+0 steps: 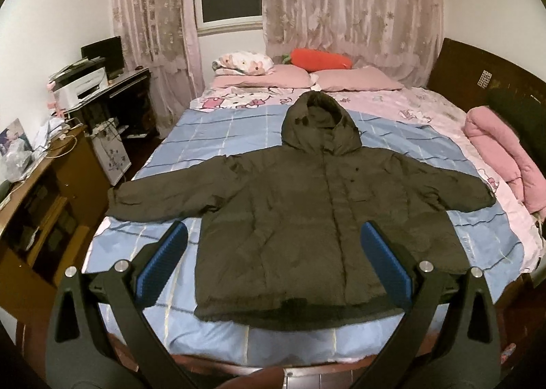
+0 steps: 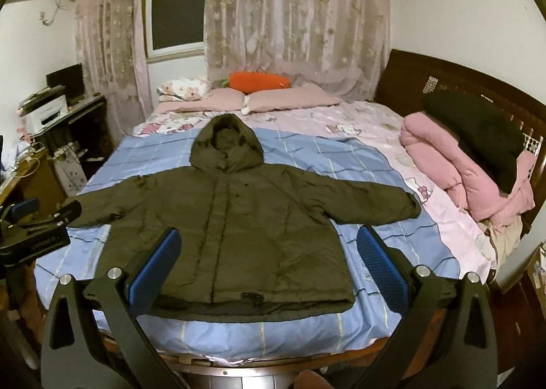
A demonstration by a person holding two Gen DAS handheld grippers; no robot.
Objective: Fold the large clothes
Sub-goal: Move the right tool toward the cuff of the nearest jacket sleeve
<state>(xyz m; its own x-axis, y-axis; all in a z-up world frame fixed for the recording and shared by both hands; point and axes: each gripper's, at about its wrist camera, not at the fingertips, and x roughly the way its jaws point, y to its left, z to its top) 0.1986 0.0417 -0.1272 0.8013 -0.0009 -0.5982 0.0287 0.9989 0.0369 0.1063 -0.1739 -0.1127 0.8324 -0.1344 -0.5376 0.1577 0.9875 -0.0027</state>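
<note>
Left hand-held gripper (image 1: 273, 262): my fingers wide apart, holding nothing, above the hem.
Right hand-held gripper (image 2: 269, 269): mine too, spread, empty.
Jacket (image 1: 300, 218): flat on bed (image 1: 191, 150), sleeves out.

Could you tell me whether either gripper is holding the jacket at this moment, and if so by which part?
Nothing is held. The left gripper and right gripper are both open above the jacket, which lies spread flat on the bed.
</note>
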